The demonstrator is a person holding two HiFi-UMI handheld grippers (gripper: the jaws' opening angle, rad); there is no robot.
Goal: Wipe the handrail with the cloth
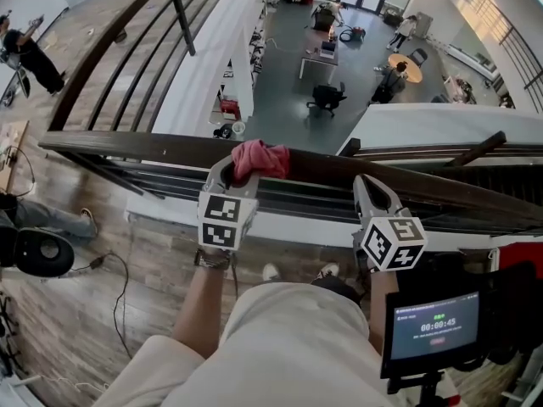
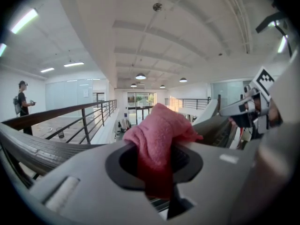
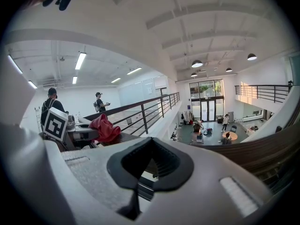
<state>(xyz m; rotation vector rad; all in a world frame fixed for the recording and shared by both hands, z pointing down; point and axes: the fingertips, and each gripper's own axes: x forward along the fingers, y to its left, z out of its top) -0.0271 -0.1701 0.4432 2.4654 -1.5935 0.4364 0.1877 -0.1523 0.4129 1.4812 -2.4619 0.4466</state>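
Note:
A dark wooden handrail [image 1: 144, 147] crosses the head view from left to right. A crumpled pink cloth [image 1: 260, 158] lies on top of it, and my left gripper [image 1: 242, 170] is shut on the cloth from the near side. In the left gripper view the cloth [image 2: 159, 132] bulges up from between the jaws, with the rail [image 2: 37, 146] running off to the left. My right gripper [image 1: 367, 185] is shut on nothing, its tips at the rail's near edge, to the right of the cloth. The right gripper view shows the cloth [image 3: 104, 128] on the rail [image 3: 267, 151] to its left.
Beyond the rail is a drop to a lower floor [image 1: 288, 75] with desks, chairs and people. Metal railing bars [image 1: 178, 11] run along the left balcony, where a person [image 1: 32, 56] stands. A screen with a timer [image 1: 436, 325] sits at lower right.

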